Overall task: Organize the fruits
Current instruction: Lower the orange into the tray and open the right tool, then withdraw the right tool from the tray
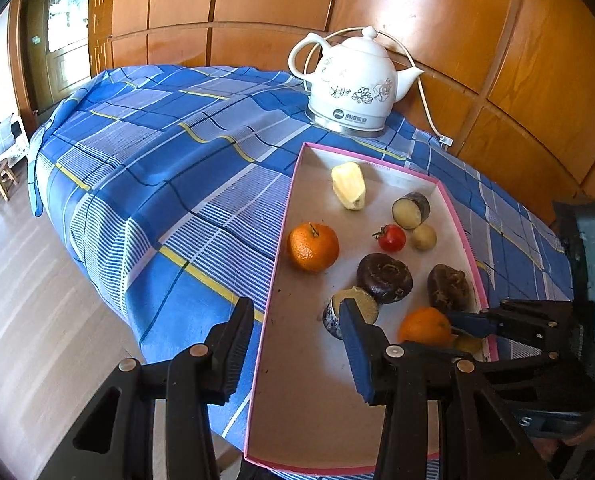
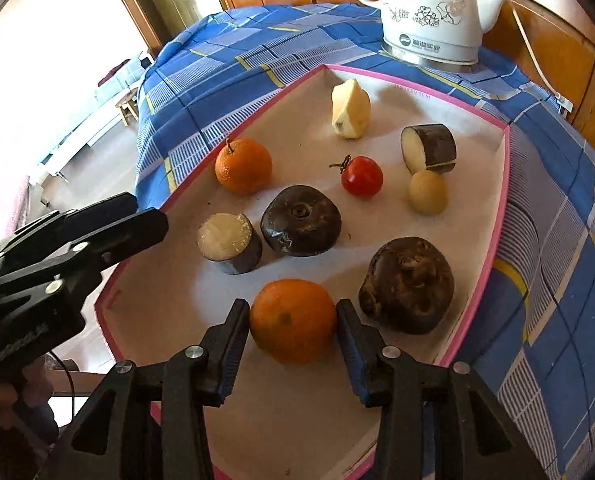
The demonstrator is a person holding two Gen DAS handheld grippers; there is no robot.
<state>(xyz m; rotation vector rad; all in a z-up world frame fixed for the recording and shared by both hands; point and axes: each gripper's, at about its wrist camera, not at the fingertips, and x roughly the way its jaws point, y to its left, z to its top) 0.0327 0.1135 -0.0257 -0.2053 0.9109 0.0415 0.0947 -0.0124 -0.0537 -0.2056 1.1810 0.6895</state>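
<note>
While left gripper [image 1: 293, 344] hung open and empty over tray [image 1: 281, 240] edge, its right finger hid part of cut cane piece [image 1: 357, 304]. Right gripper [image 1: 463, 326] reached in from frame's right, one finger covering near orange [image 1: 423, 326]; small yellowish thing behind stayed unclear.

Right wrist view: right gripper [image 2: 293, 322] straddled near orange [image 2: 293, 320] in tray's [image 2: 505, 184] near end, pads at both sides; no earlier frame, actual pinch impossible to judge. Left gripper [image 2: 137, 220] poked in from left, tips partly hidden.
</note>
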